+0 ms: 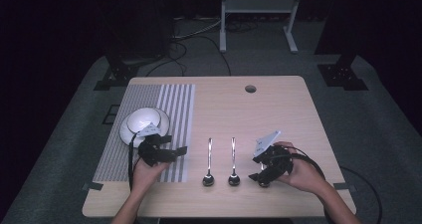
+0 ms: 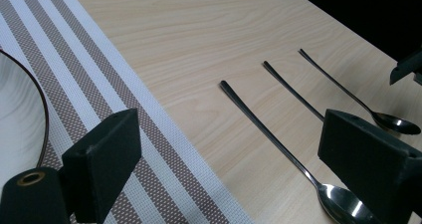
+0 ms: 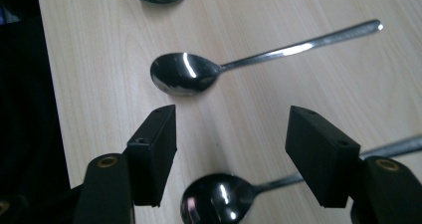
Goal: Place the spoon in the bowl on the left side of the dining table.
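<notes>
Right gripper [image 3: 224, 154] hangs wide open above the rightmost spoon [image 3: 219, 201], a spoon probably hidden in the high view. Left gripper [image 2: 224, 159], also wide, hovers over the striped mat [image 2: 99, 94] beside the bowl [image 1: 144, 122].

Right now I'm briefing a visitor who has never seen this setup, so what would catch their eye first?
Three spoons lie side by side on the pale wooden table, bowls toward the person. The right tool hangs open over the rightmost spoon, jaws either side of its bowl. To the left a white bowl sits on a striped placemat, with the left tool open beside it.
</notes>
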A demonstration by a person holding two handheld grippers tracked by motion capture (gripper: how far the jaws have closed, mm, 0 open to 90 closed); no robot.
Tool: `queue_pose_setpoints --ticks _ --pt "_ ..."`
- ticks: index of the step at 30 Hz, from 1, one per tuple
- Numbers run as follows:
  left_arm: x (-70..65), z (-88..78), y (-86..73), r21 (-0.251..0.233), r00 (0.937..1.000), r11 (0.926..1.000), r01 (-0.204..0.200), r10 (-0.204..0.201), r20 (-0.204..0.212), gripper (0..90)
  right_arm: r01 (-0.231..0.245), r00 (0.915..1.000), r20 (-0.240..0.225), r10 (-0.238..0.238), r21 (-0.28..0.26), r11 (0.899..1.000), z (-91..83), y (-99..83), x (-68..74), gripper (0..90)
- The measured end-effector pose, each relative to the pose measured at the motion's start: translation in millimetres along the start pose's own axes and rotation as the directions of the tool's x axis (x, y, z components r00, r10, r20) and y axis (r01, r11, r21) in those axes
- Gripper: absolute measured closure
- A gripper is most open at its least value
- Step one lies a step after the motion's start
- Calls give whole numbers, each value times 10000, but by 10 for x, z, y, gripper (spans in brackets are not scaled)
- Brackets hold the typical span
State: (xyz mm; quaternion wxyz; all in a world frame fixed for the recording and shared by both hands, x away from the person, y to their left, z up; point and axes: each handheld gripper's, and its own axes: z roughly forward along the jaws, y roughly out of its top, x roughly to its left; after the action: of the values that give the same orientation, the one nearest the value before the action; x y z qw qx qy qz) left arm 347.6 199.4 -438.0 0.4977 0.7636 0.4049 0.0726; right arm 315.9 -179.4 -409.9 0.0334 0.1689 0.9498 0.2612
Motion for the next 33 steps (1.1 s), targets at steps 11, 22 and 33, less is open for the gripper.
queue_pose_setpoints --ticks 11,22,33 --pt "-7 26 -10 134 9999 9999 15 -17 144 89 1151 9932 -304 -1126 1026 9880 273 348 84 462" --pt "-6 59 -22 269 9996 9996 70 -77 258 89 2120 9771 -253 -2111 1912 9584 456 538 184 504" --pt "-9 58 -23 215 9996 9997 102 -108 274 91 2552 9643 145 -2645 2168 9423 570 539 271 492"
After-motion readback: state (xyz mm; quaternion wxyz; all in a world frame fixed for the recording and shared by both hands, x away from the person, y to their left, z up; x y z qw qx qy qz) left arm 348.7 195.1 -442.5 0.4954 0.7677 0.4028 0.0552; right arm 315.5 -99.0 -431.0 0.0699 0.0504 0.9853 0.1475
